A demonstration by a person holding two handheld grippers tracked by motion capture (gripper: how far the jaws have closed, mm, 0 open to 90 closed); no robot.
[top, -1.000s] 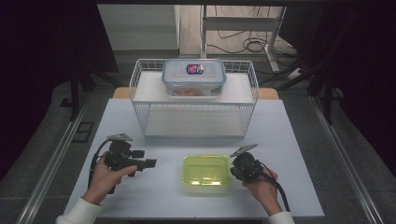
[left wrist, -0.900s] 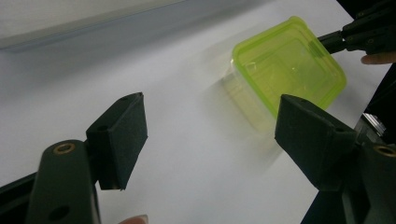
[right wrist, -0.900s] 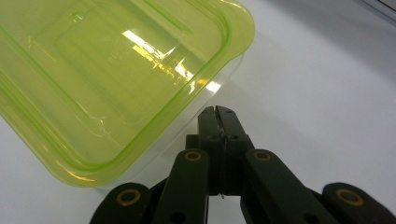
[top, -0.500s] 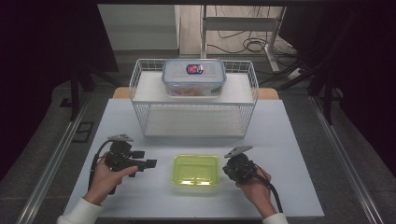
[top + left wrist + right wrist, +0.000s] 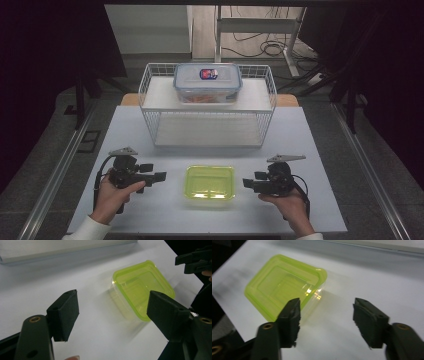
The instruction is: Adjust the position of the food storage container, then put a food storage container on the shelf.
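Green container (image 5: 210, 182) sits on the white surface (image 5: 320, 150) between your two tongs. Right tongs (image 5: 246, 183) have just been opening, nothing between them; left tongs (image 5: 162, 176) are released. Approach level, square to its sides.

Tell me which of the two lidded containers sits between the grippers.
The green-lidded container, low on the bare table between both grippers. The other, a clear container with a blue-trimmed lid, sits up on the white wire rack.

Lidded container (image 5: 210, 182) lies between both grippers, before the wire rack (image 5: 207, 131)
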